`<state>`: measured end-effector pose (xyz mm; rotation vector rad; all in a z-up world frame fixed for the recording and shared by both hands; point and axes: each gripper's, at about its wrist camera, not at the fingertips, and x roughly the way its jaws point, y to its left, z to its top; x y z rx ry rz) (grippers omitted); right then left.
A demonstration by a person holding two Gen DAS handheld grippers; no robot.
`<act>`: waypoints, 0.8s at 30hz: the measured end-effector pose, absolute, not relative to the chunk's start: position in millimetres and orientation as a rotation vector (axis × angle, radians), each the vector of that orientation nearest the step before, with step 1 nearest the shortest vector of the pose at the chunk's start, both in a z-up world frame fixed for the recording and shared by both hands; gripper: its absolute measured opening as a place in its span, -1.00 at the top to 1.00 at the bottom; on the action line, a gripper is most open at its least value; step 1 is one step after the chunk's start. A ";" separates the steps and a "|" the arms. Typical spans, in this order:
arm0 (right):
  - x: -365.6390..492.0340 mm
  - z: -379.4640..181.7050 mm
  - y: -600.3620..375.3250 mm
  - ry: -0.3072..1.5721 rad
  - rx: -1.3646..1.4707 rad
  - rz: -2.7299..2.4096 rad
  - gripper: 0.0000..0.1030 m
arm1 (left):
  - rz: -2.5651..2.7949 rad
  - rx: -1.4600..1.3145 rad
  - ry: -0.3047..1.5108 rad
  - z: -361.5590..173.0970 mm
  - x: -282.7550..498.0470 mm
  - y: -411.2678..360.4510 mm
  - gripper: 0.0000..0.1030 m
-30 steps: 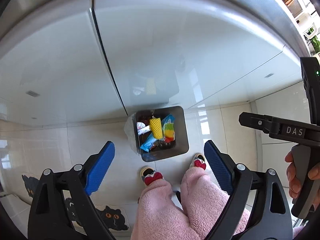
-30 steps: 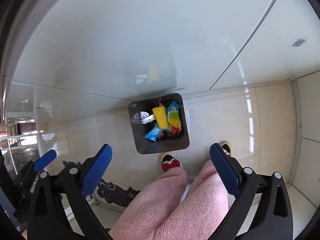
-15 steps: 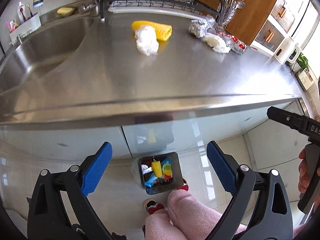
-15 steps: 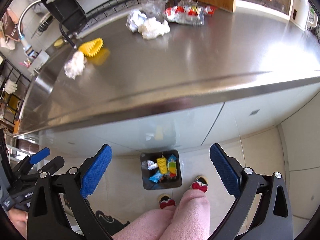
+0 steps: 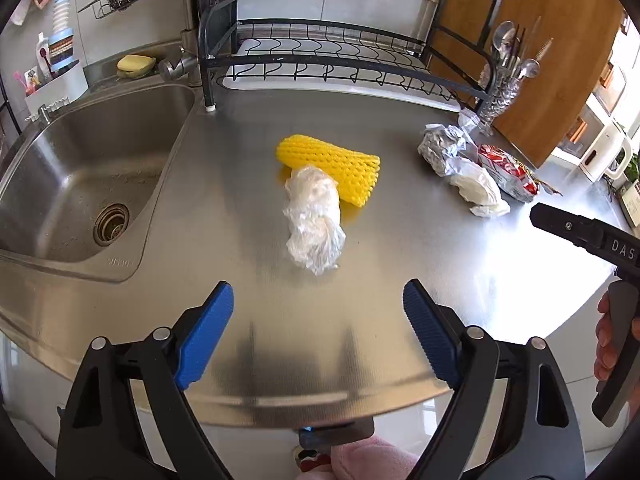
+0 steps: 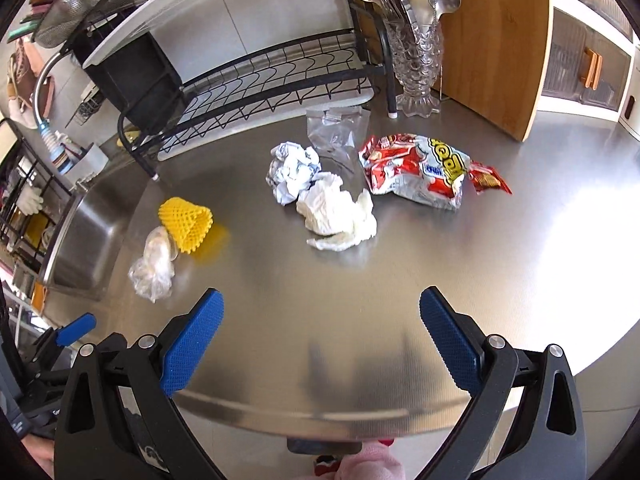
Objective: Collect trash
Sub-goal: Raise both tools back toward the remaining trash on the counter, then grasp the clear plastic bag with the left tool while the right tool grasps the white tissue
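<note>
1. Currently the left tool (image 5: 318, 312) hangs above the near edge of the steel bench (image 5: 460, 280), its blue jaws wide apart yet closing slightly, with nothing between them
2. The right tool (image 6: 321, 320) also stands with jaws spread wide and empty, over the same near edge
3. Trash lies scattered on the bench: a crumpled clear plastic wrap (image 5: 314, 220) touching a yellow foam net sleeve (image 5: 332, 166) in front of the left tool, well apart from a second cluster to the right
4. That cluster holds a ball of foil (image 6: 294, 170), a wad of white tissue (image 6: 338, 212), a red snack bag (image 6: 416, 168) and a clear plastic bag (image 6: 336, 132), the foil and tissue touching
5. All of it looks very light and soft; the plastic wrap is likely slippery and will squash, so a pinch across its bunched middle seems safest
6. The foam net should compress and spring back, and a grip across its width ought to hold
7. Tissue may tear or trail, so taking it at its thickest lump looks wise; the snack bag is crinkly and flat, best caught at a raised fold
8. The sink (image 5: 80, 168) beside the trash shows only its drain, the dish rack (image 5: 320, 60) looks bare, and a glass vase (image 6: 418, 60) holds spoons and other utensils
</note>
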<state>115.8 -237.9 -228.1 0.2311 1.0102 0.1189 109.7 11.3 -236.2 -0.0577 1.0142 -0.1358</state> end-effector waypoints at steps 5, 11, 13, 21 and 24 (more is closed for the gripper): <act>156.2 -248.4 -238.6 1.063 0.206 0.131 -0.62 | -0.107 -0.067 1.041 -248.6 142.0 7.6 -0.31; 183.2 -268.6 -239.9 1.105 0.222 0.147 -0.41 | -0.082 -0.079 1.075 -262.5 164.9 7.0 -0.13; 188.3 -272.9 -238.9 1.114 0.220 0.156 -0.33 | -0.080 -0.077 1.085 -267.1 169.0 7.1 -0.08; 192.1 -280.5 -234.5 1.120 0.186 0.184 0.30 | -0.088 -0.092 1.100 -274.2 173.1 7.2 0.37; 187.9 -278.6 -235.0 1.114 0.201 0.211 0.43 | -0.095 -0.080 1.097 -271.7 168.1 4.5 0.46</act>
